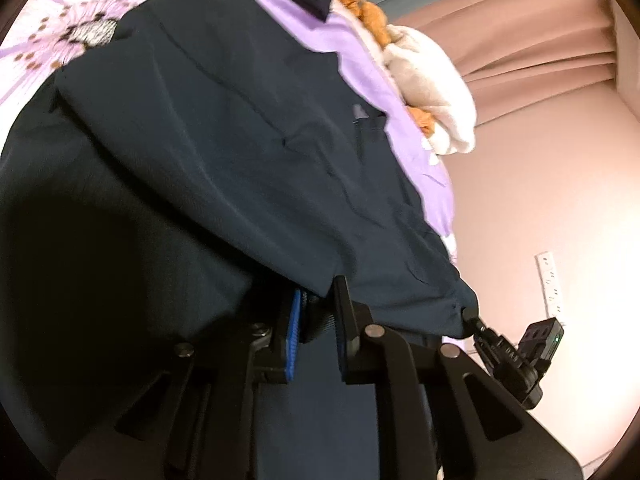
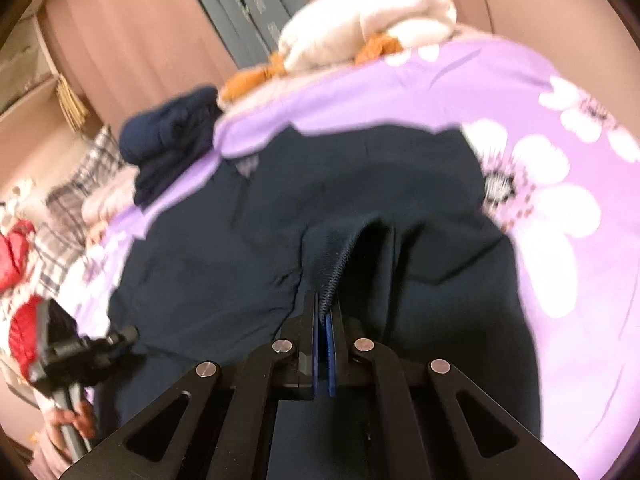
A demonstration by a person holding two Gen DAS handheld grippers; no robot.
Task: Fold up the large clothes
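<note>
A large dark navy jacket (image 1: 224,128) lies spread on a purple floral bedsheet (image 1: 96,12); it also shows in the right wrist view (image 2: 360,184). My left gripper (image 1: 316,312) is shut on a fold of the jacket's edge. My right gripper (image 2: 325,308) is shut on the jacket's ribbed hem beside its zipper. The other gripper (image 1: 508,352) shows at the jacket's corner in the left wrist view, and at lower left in the right wrist view (image 2: 80,348).
A cream and orange bundle of cloth (image 2: 368,20) and a folded navy garment (image 2: 176,136) lie at the far side of the purple bedsheet (image 2: 560,240). Plaid and red fabric (image 2: 24,248) lie to the left. Pink curtains (image 1: 532,48) hang behind.
</note>
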